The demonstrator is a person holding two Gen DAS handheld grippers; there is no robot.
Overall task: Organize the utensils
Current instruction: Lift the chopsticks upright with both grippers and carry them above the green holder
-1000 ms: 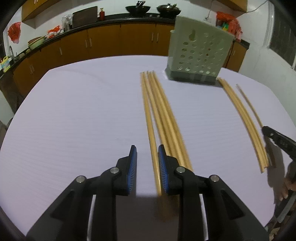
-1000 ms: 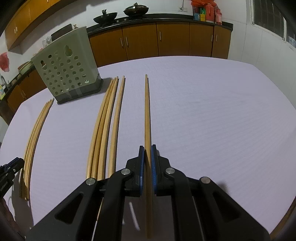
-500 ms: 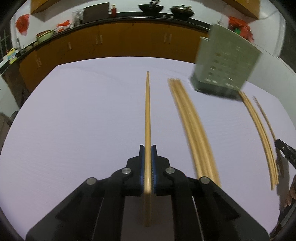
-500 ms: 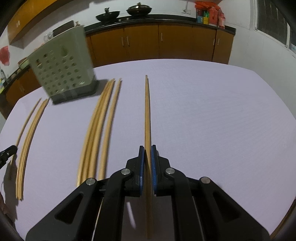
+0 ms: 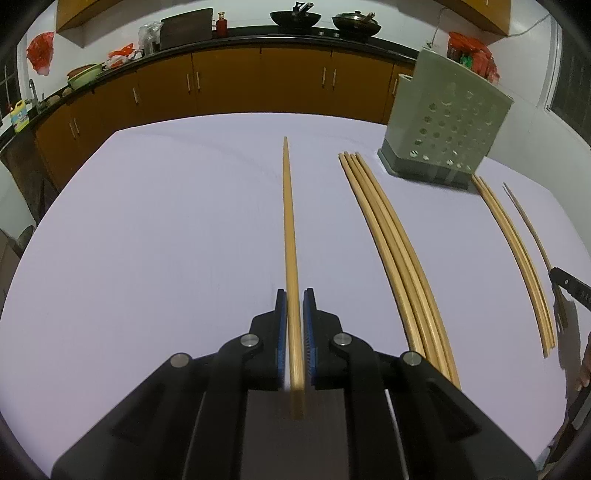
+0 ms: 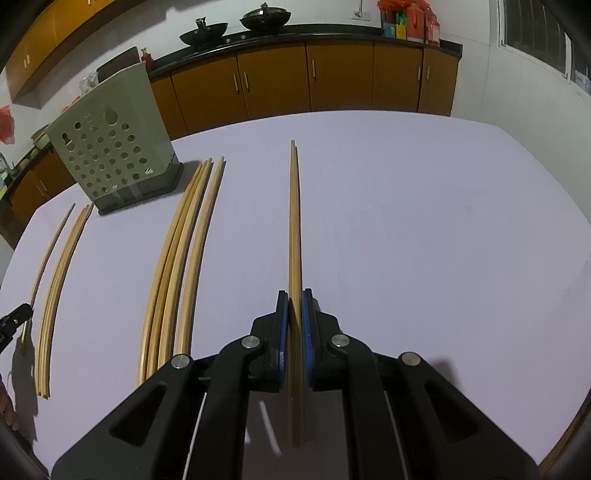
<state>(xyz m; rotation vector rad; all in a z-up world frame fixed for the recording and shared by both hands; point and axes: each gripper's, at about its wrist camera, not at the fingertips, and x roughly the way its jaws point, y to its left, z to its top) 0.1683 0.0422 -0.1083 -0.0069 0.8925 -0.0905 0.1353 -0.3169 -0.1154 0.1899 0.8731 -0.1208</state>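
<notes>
- Centrally, in the left wrist view, a single wooden chopstick (image 5: 290,236) is clamped between the blue pads of the left gripper (image 5: 294,325); it projects forward over the table, its tip pointing toward the far edge, well left of the perforated utensil holder (image 5: 448,122).
- Right wrist view: a pair of chopsticks (image 6: 294,221), seen edge-on and pressed together, is pinched between the narrow pads of the right gripper (image 6: 294,325); it lies well right of the utensil holder (image 6: 110,147).
- Loose bundle of four chopsticks (image 5: 397,251) lying on the table, its far ends just beside the holder's dark base; in the right wrist view this bundle (image 6: 181,251) shows three sticks touching and one slightly apart.
- Second loose group of chopsticks (image 6: 61,277) on the holder's other side, with one thinner stick (image 6: 51,247) lying apart beside it; both appear at far right in the left wrist view (image 5: 517,258).
- Utensil holder: grey-green, upright, with round holes in its wall, standing on the pale lilac table (image 5: 166,221).
- Background: orange-brown kitchen cabinets (image 5: 229,81) under a dark counter bearing two woks (image 5: 295,16).
- Edge of each view: a black tip of the other gripper, left (image 6: 14,319) and right (image 5: 570,286).
</notes>
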